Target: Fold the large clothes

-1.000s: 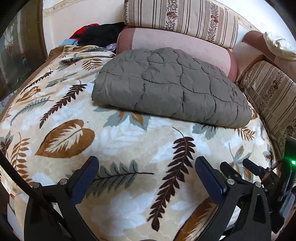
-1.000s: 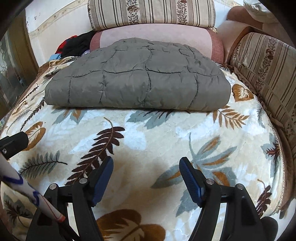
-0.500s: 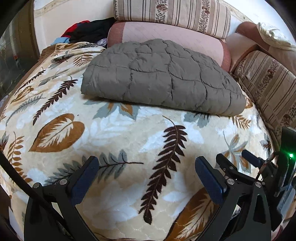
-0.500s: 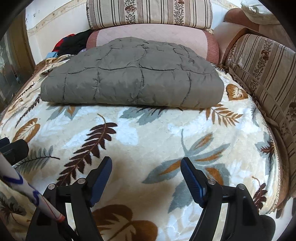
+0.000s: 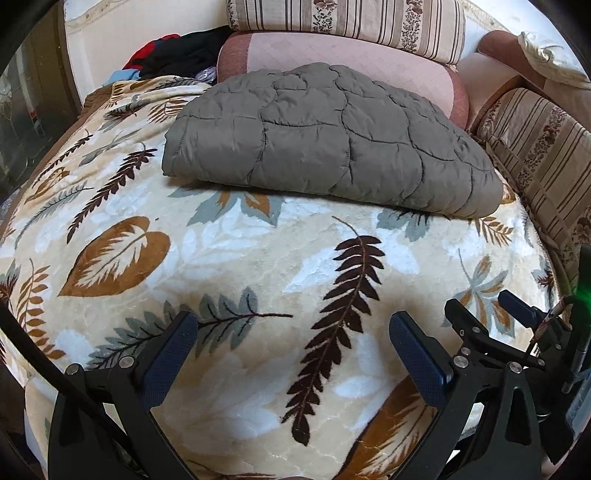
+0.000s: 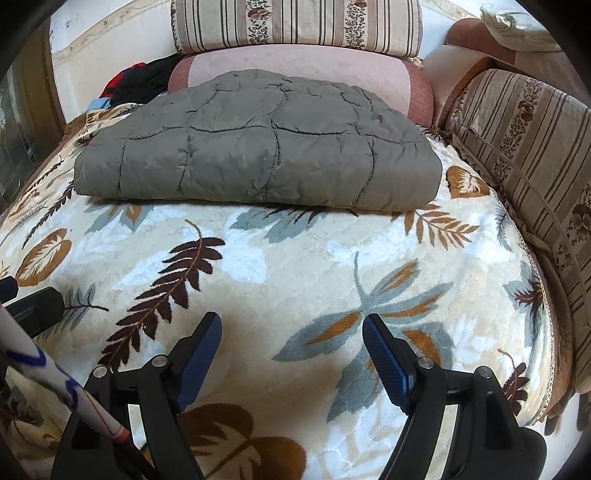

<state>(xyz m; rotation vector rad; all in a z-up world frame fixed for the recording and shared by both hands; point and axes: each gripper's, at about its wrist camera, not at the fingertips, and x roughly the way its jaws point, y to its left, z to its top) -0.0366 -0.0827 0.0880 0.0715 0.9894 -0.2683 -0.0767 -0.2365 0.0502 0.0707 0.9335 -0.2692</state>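
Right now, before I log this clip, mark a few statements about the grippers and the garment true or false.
1. The grey quilted jacket lies folded on the leaf-print blanket. True.
2. The left gripper is clamped on the jacket. False: it is open, holding nothing, short of the jacket.
3. The right gripper is open. True.
4. The jacket hangs over the striped cushion. False: it lies on the blanket, in front of the pink cushion.
5. Dark clothes are piled behind the blanket. True.
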